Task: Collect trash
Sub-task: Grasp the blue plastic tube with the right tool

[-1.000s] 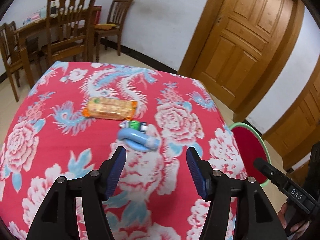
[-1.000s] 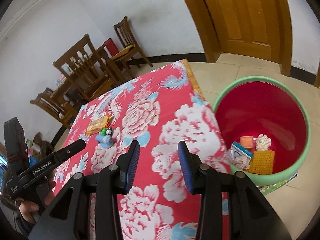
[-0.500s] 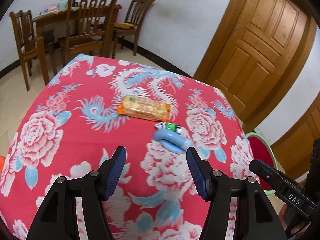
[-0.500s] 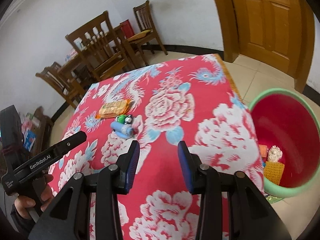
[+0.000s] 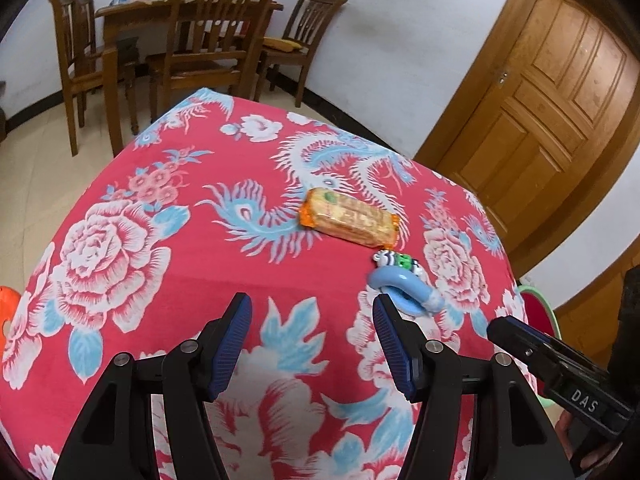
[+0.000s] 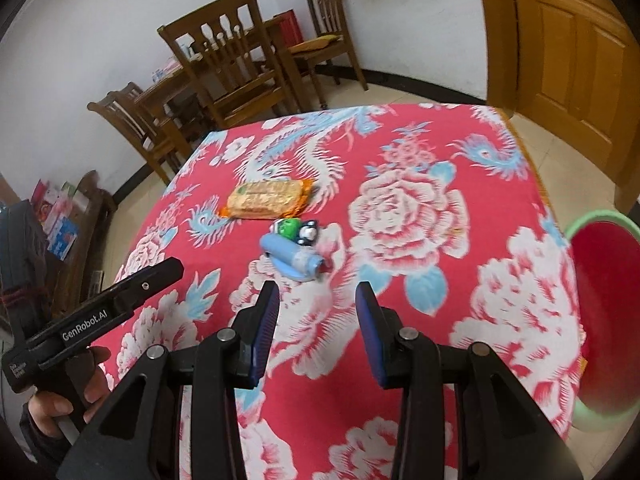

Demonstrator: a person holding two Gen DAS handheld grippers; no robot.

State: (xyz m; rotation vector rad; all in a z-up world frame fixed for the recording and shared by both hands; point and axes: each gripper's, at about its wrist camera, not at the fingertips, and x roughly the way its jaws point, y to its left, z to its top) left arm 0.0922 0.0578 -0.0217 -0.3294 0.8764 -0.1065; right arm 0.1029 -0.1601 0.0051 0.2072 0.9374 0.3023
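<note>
An orange biscuit packet [image 5: 350, 218] [image 6: 267, 199] lies on the red flowered tablecloth [image 5: 120, 240] [image 6: 420, 216]. Just in front of it lie a small green-and-white wrapper [image 5: 396, 260] [image 6: 298, 229] and a light blue curved plastic piece [image 5: 406, 290] [image 6: 292, 258]. My left gripper [image 5: 312, 320] is open and empty, above the cloth to the left of the blue piece. My right gripper [image 6: 316, 304] is open and empty, just short of the blue piece. The red bin with a green rim [image 6: 604, 312] [image 5: 538, 308] stands on the floor at the table's right side.
Wooden chairs [image 5: 216, 36] [image 6: 236, 68] and a wooden table [image 5: 132, 12] stand beyond the far edge. A wooden door [image 5: 552, 96] [image 6: 568, 60] is at the back right. A low shelf with packets [image 6: 68, 216] stands at the left.
Both grippers have swung left, away from the bin and toward the trash on the table. The right gripper has come closer to the blue piece. Both stay open.
</note>
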